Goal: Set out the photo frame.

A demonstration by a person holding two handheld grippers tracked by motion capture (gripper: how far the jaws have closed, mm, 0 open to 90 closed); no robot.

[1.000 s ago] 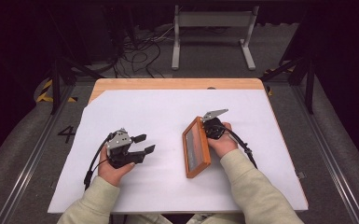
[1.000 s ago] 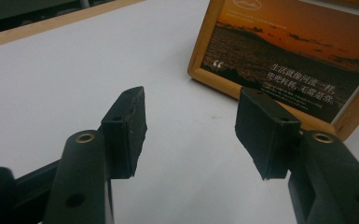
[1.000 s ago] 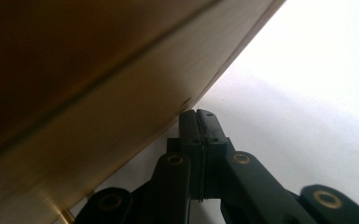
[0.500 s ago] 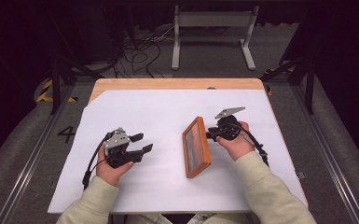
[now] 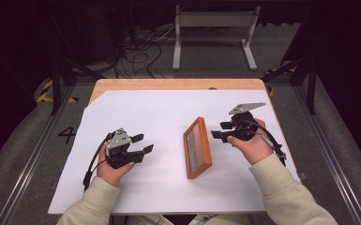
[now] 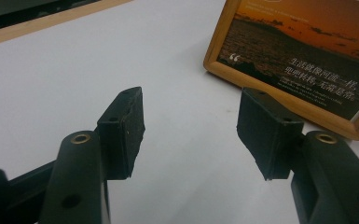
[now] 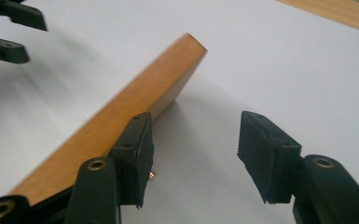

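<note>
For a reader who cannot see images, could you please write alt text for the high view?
A person seated at a white-covered table holds a gripper in each hand, both open, on either side of a wooden picture frame. The left gripper rests on the table; the right gripper, whose jaws have just been opening, is beside the frame, holding nothing.

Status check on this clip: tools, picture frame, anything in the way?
Left tool open, idle. Right tool jaws just opening, nothing between them, apart from the picture frame. Frame propped on the white sheet. Nothing in the way.

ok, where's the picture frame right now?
High view: the wooden picture frame sits on the white sheet right of centre, between the grippers, nearer the right gripper.
</note>
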